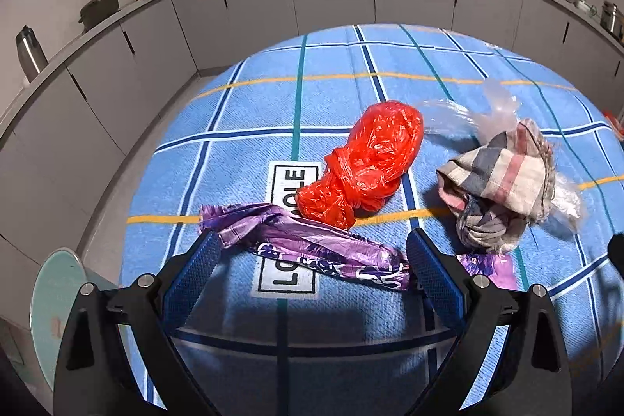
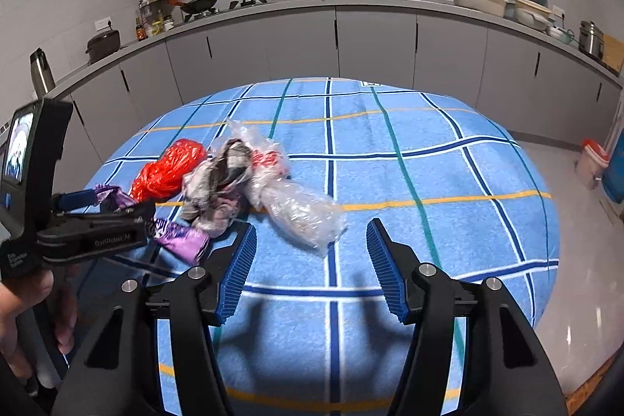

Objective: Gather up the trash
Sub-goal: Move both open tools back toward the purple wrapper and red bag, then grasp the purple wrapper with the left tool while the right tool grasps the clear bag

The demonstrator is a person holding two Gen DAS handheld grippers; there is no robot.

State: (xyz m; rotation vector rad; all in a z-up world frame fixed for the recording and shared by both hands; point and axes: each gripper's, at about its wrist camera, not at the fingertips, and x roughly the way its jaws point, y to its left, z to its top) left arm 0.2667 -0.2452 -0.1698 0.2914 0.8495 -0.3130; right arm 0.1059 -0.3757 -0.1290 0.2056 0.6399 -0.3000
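A purple plastic bag lies flat on the blue checked tablecloth. My left gripper is open, its blue fingers on either side of the bag. Behind it lie a knotted red plastic bag, a crumpled striped cloth and a clear plastic bag. In the right wrist view my right gripper is open and empty, just in front of the clear bag. The cloth, the red bag, the purple bag and the left gripper lie to its left.
A pale green round bin lid shows below the table's left edge. Grey kitchen cabinets and a counter with pots, a wok and a sink run behind the table. A white and orange container stands on the floor at right.
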